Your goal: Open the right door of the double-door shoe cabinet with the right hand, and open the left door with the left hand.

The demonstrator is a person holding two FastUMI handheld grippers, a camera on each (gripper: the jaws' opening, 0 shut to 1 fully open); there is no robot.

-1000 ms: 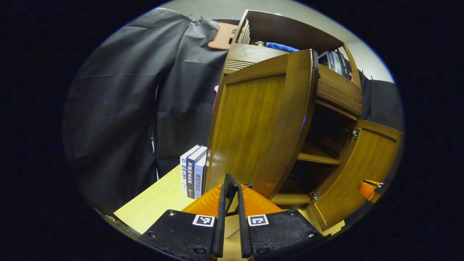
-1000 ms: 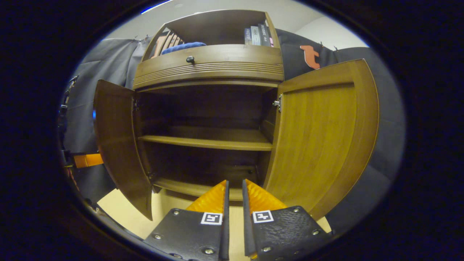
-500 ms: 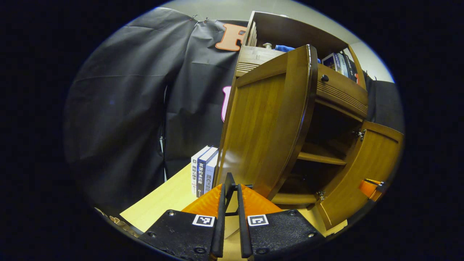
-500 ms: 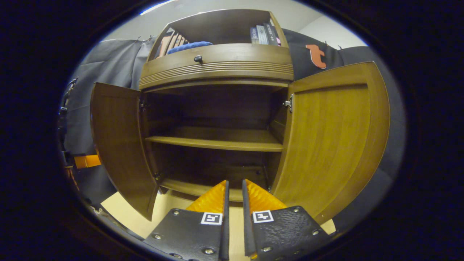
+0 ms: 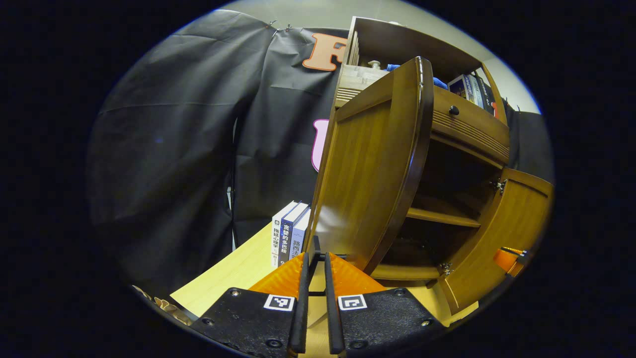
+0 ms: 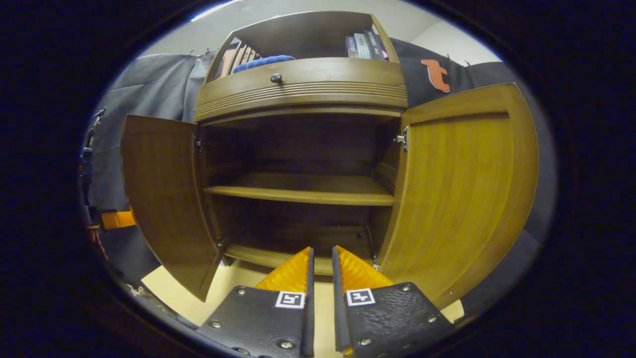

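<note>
Left gripper [image 5: 316, 258] nearly closed, empty, beside left door [image 5: 370, 164]; right gripper [image 6: 320, 261] same. Both doors open, back off straight, don't bump right door [image 6: 462, 189].

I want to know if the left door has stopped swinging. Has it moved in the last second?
Yes. In the right gripper view the left door has swung wider: it now covers less of the cabinet's middle shelf and stands further out from the opening.

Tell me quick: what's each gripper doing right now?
Left gripper: nearly closed, holding nothing, just short of the left door.
Right gripper: nearly closed, holding nothing, facing the open cabinet.
</note>
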